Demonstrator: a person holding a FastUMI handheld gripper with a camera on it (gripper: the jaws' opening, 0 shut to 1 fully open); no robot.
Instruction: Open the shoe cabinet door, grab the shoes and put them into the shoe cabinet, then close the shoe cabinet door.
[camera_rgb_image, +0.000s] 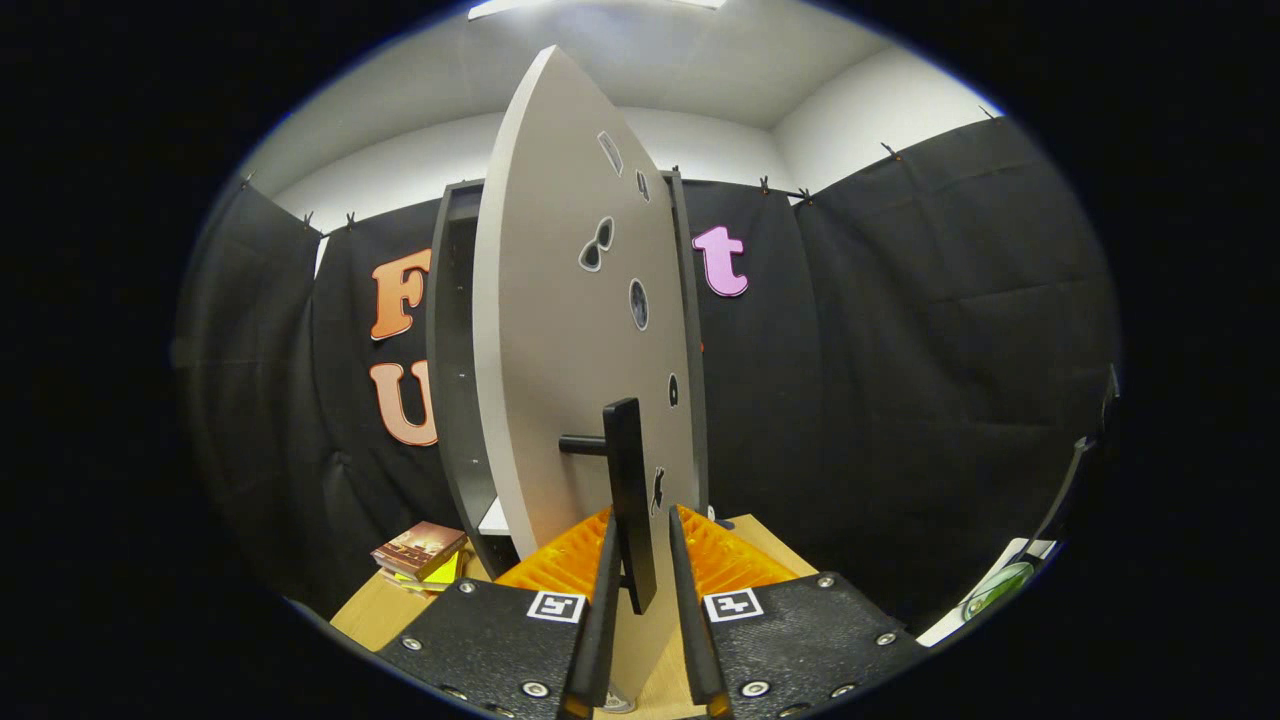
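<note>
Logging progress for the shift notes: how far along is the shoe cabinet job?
The cabinet door already stands swung open, edge toward the camera. In hand: the claw has its fingers either side of the door's black handle; contact is unclear. The shoes' whereabouts can't be told, so loading may remain, and closing certainly does.

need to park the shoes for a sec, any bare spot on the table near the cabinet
Bare wood shows on the table beside the stack of books, left of the claw. A smaller strip lies right of the cabinet door. It is crowded straight ahead: the door stands ajar there, and its black handle sits between the claw's fingers.
</note>
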